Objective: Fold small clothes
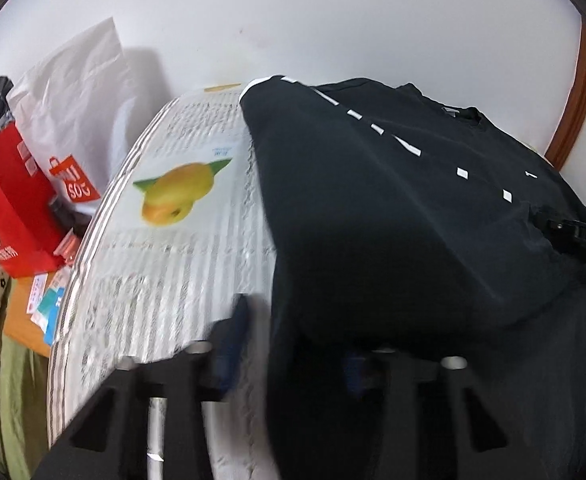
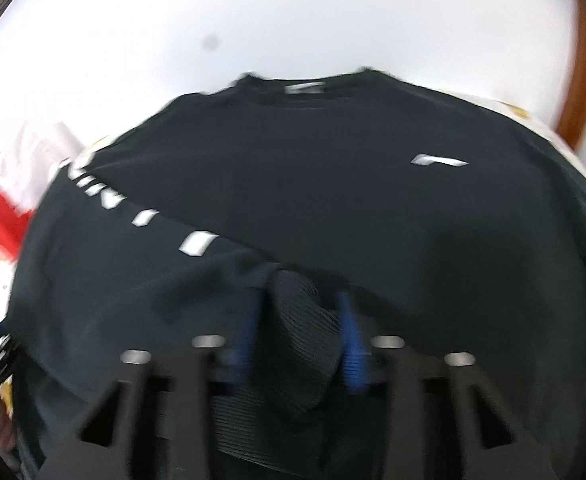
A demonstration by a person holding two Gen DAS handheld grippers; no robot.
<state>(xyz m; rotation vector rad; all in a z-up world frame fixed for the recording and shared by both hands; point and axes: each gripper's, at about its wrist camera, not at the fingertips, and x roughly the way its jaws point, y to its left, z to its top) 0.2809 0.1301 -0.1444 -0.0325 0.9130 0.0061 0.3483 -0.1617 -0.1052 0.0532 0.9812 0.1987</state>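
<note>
Right wrist view shows the right claw point(image 2: 299, 336) pinching a bunched ribbed edge of the black shirt point(image 2: 333, 200); the dark cloth fills the gap between the two blue pads point(image 2: 351, 354), so that grip looks firm. The shirt lies spread on the table ahead of the claw, collar point(image 2: 305, 92) at the far side by the white wall point(image 2: 293, 12), white chest logo point(image 2: 439, 160) to the right, and a row of white marks point(image 2: 197, 242) running along a folded-over sleeve on the left. Its long axis runs straight away from the claw, from the held near edge to the collar.

From the left wrist view, the left claw point(image 1: 293, 344) sits at the shirt's left side. One blue pad point(image 1: 231, 344) shows bare over the printed table cover point(image 1: 181, 216); the other is hidden under the black cloth, and I cannot tell from this blurred picture whether the pads press on it, though the jaws look drawn well in. The red box point(image 1: 9, 208) and the white bag point(image 1: 81, 92) stand well apart, off the table's left edge.

Both claws stand at the near edge, side by side, with the collar directly beyond them. I judge the coming fold to be a carry of the near edge away toward the collar, and it depends on both hands keeping level across the shirt's width.
</note>
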